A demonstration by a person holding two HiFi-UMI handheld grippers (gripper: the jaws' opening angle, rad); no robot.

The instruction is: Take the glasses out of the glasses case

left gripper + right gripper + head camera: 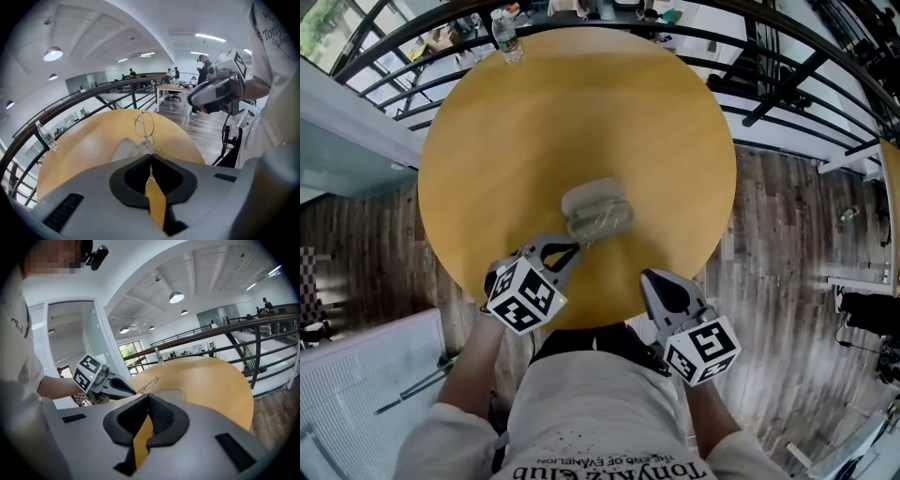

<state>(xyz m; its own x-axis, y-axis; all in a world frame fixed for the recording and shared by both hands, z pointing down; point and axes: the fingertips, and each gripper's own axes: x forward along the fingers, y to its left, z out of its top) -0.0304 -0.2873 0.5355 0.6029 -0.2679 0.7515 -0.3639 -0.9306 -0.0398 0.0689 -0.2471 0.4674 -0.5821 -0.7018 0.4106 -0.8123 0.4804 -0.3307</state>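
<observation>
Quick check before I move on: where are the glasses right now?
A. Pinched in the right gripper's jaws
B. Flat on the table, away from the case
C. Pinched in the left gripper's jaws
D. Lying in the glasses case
C: in the left gripper view the left gripper has its jaws shut on the glasses, whose wire frame sticks up ahead of the glasses case; the right gripper has nothing between its jaws.
</observation>
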